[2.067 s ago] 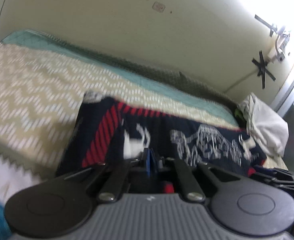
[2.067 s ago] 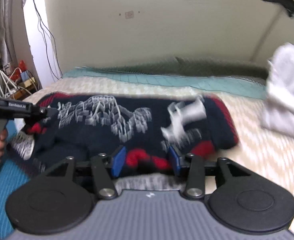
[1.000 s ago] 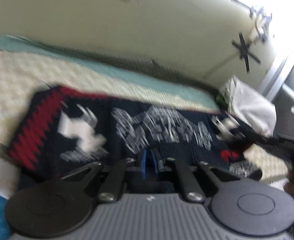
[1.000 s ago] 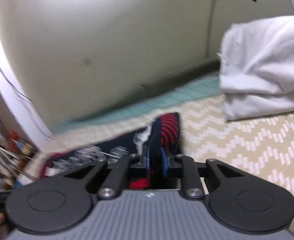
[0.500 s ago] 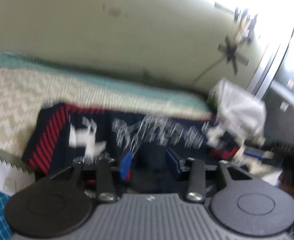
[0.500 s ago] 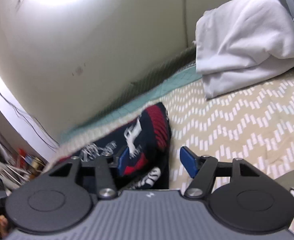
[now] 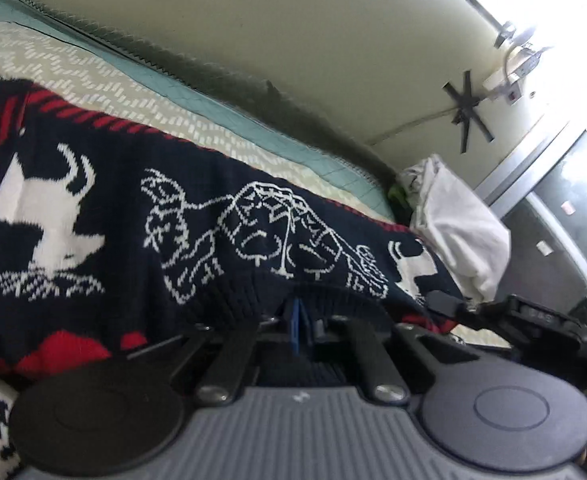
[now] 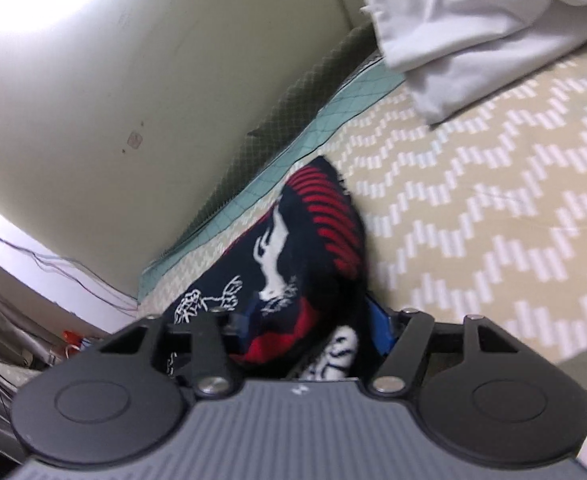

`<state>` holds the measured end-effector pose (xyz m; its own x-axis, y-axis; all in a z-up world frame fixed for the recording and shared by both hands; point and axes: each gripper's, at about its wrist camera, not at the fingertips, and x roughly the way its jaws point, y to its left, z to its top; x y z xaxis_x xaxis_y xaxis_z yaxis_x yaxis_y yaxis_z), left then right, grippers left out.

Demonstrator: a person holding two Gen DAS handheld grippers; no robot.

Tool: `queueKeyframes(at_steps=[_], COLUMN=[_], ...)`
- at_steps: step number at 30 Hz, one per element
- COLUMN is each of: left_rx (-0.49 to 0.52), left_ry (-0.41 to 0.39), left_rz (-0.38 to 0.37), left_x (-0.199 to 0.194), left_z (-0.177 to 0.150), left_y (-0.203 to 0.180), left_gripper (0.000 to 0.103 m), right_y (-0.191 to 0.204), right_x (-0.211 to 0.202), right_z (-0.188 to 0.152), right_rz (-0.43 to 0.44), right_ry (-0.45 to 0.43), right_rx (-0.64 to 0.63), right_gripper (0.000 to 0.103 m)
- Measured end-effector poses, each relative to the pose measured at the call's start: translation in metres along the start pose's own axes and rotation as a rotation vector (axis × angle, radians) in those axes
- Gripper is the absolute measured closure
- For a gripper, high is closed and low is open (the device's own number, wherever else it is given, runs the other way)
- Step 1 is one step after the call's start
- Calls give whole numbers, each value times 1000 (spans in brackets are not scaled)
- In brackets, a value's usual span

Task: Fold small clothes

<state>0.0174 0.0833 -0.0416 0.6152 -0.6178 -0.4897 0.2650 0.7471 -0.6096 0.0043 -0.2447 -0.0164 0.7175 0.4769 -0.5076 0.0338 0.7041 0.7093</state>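
Note:
A navy knit sweater [image 7: 197,216] with white figures and red trim lies stretched across the bed. My left gripper [image 7: 299,328] is at its near ribbed hem, blue pads together and pinching the hem, which arches over the tips. My right gripper [image 8: 309,328] is at the sweater's red-striped end [image 8: 325,216]. Its jaws are closing around a bunched fold of that end, and the pads [image 8: 379,330] still stand well apart. In the left wrist view, the right gripper [image 7: 449,306] reaches the sweater's far right corner.
The bed's beige zigzag cover [image 8: 493,200] runs to a teal border and the wall [image 7: 293,40]. A pile of white cloth [image 7: 461,232] [image 8: 473,12] sits at the bed's right end. Cables [image 8: 73,272] and clutter lie past the left end.
The left gripper opened, dropped closer to the sweater and shut again on the hem. The right gripper let go, rolled, and now straddles the sweater's striped end with jaws apart.

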Motion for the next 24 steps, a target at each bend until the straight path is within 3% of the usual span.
queueKeyframes(at_steps=[2, 5, 8, 10, 14, 16, 19, 21, 24], left_rx=[-29, -4, 7, -12, -82, -126, -206, -248, -276], left_ry=[5, 1, -6, -23, -196, -288, -382, -424, -465], left_rz=[-5, 17, 35, 7, -84, -70, 19, 66, 104], left_x=[-2, -4, -10, -24, -95, -136, -187, -212, -233], left_z=[1, -1, -3, -5, -18, -28, -42, -49, -55], left_y=[3, -2, -5, -3, 21, 40, 68, 82, 92], left_gripper=[98, 98, 98, 98, 98, 97, 96, 93, 83], right_y=[0, 23, 70, 106, 167, 193, 221, 232, 229], right_x=[4, -8, -19, -18, -1, 19, 57, 89, 135], right_z=[2, 5, 3, -5, -30, -47, -76, -100, -130], right_rz=[29, 98, 140, 148, 178, 192, 211, 205, 173], right_ry=[56, 24, 0, -3, 33, 79, 158, 222, 336], right_rx=[33, -10, -156, -281, -498, -582, -670, -712, -775], right_gripper=[69, 71, 72, 72, 72, 72, 72, 68, 46])
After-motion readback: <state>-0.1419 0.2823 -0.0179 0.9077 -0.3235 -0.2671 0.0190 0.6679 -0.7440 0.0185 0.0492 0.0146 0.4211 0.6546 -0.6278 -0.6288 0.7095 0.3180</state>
